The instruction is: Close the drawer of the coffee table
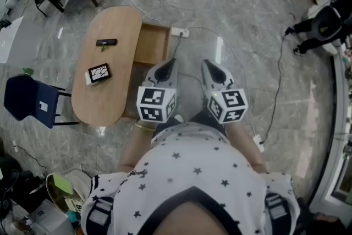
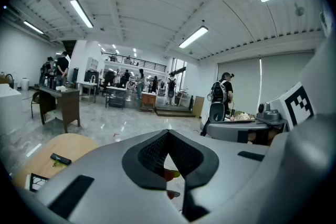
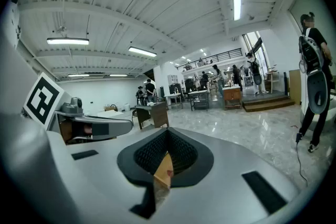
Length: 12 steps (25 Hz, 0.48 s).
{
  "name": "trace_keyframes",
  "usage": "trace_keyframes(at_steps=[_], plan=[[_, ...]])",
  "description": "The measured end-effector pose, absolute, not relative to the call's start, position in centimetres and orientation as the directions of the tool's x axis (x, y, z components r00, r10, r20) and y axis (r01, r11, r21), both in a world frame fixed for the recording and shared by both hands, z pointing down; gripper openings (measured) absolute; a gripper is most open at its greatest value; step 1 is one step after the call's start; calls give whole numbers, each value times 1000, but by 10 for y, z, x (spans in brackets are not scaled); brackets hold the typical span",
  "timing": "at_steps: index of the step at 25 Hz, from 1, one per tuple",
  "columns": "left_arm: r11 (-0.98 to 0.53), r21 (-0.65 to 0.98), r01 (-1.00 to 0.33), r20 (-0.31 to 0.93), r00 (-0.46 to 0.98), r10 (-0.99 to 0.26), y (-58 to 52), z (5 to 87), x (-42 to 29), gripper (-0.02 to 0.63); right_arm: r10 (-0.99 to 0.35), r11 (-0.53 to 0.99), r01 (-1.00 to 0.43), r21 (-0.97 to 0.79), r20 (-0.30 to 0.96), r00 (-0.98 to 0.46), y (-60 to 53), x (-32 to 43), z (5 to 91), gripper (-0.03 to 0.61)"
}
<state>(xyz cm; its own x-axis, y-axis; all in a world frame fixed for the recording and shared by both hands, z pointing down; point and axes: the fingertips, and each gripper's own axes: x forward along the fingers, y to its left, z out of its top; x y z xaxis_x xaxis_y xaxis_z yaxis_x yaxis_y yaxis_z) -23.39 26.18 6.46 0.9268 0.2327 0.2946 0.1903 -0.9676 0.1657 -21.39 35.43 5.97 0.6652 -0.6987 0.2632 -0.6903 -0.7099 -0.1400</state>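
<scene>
Drawer (image 1: 149,44) just ahead of the closed, empty left gripper (image 1: 170,63) and right gripper (image 1: 208,64) looks rigid, probably free-sliding: push its front panel.

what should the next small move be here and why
Probably ease the left claw down toward the front of the open drawer, ready to push it in. The drawer sticks out from the side of the coffee table, both claws are shut and empty, and the right claw is farther from it.
</scene>
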Motion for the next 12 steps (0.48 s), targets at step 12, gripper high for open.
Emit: trace_keyframes(at_steps=[12], plan=[[-968,161,192,288,929,233,251,64,-231,3,-711,-698,-705,-130,250,658,336,-215,57,6]])
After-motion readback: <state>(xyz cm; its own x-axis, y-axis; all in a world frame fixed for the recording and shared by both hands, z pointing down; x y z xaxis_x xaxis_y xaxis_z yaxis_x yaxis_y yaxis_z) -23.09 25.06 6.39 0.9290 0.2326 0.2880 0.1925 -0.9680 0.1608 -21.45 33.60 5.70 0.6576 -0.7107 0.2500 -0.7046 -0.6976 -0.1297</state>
